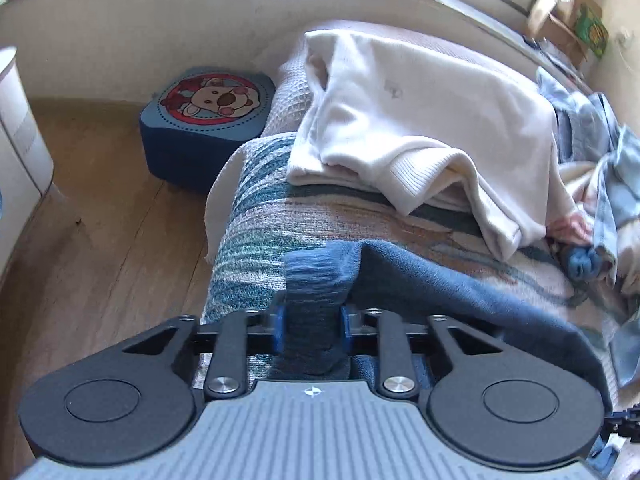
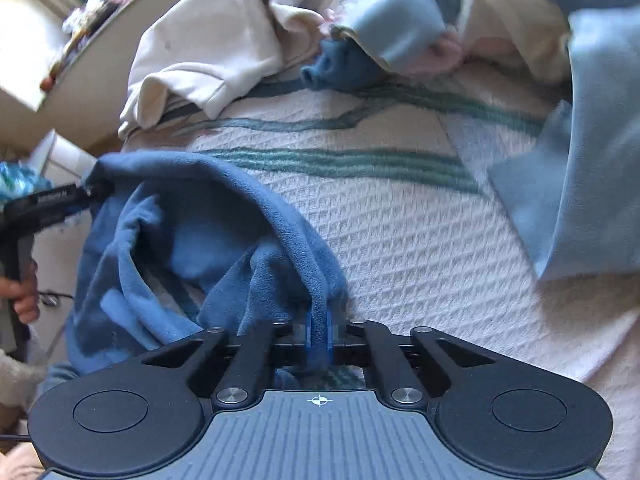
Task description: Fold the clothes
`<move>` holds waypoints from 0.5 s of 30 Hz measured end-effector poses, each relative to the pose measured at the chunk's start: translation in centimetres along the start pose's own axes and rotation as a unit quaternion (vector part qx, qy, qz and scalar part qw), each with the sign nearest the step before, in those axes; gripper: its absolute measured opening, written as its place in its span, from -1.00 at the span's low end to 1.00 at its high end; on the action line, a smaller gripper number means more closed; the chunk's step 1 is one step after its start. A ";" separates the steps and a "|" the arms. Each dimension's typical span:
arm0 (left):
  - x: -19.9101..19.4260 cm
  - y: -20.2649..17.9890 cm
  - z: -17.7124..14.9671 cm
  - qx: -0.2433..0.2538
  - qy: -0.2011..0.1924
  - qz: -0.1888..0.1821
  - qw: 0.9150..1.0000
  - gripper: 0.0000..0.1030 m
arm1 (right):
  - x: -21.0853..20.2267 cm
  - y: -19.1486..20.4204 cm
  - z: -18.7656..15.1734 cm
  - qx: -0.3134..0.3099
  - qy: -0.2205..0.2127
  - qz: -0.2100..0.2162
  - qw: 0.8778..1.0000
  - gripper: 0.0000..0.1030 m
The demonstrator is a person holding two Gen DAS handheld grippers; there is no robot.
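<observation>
The blue fleece (image 2: 192, 216) lies at the near edge of the bed (image 2: 400, 248), on the white waffle cover with green stripes, and part of it hangs over the edge. Both grippers hold it. The left gripper (image 1: 312, 328) is clamped on a thick bunched part of the fleece (image 1: 440, 280), so its fingers stay a little apart around the cloth. The right gripper (image 2: 319, 334) is closed almost fully on a thin edge of the same fleece, with the fabric pinched between the blue pads. In the right wrist view the left gripper (image 2: 94, 192) shows at the left side, at the far corner of the fleece, and a hand (image 2: 24, 292) holds its handle.

The step in hand seems to be to take two corners and spread the garment before a fold. To do it well, I think the two grippers should pull apart evenly until the edge between them is straight, then lift so the cloth hangs flat. The left grip holds much fabric, so it may hide a fold inside; which part of the garment it is I cannot tell, because the picture is blurred there.

The cream sweater (image 1: 420, 120) is folded further back on the bed, well apart. The pale blue clothes (image 2: 580, 160) lie on the right, close enough to catch if the fleece swings wide.
</observation>
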State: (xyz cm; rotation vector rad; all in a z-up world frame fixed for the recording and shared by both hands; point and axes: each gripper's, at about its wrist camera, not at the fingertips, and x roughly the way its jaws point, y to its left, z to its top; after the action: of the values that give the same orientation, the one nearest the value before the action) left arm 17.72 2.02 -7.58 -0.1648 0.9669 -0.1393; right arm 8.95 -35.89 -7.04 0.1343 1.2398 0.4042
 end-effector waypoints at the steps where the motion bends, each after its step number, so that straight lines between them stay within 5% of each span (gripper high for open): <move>1: -0.2 0.1 0.0 -0.005 -0.003 -0.002 1.000 -0.58 | -0.9 0.2 0.6 -0.017 -0.012 -0.011 1.000 -0.90; 8: -3.1 -0.8 1.5 0.009 -0.052 -0.019 0.998 -0.58 | -7.3 2.0 9.2 -0.133 -0.160 -0.106 0.972 -0.91; 12: -2.6 -1.1 2.4 0.012 -0.057 -0.007 0.998 -0.56 | -5.0 2.6 12.9 -0.151 -0.174 -0.153 0.961 -0.85; 15: -0.6 0.0 2.7 -0.009 -0.031 0.012 0.999 -0.50 | -2.2 2.8 15.1 -0.150 -0.171 -0.198 0.954 -0.49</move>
State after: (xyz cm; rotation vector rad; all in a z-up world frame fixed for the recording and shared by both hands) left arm 19.57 2.34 -5.59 -0.1733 0.9079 -0.1017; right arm 21.88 -32.34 0.73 -0.2924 0.8244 0.2037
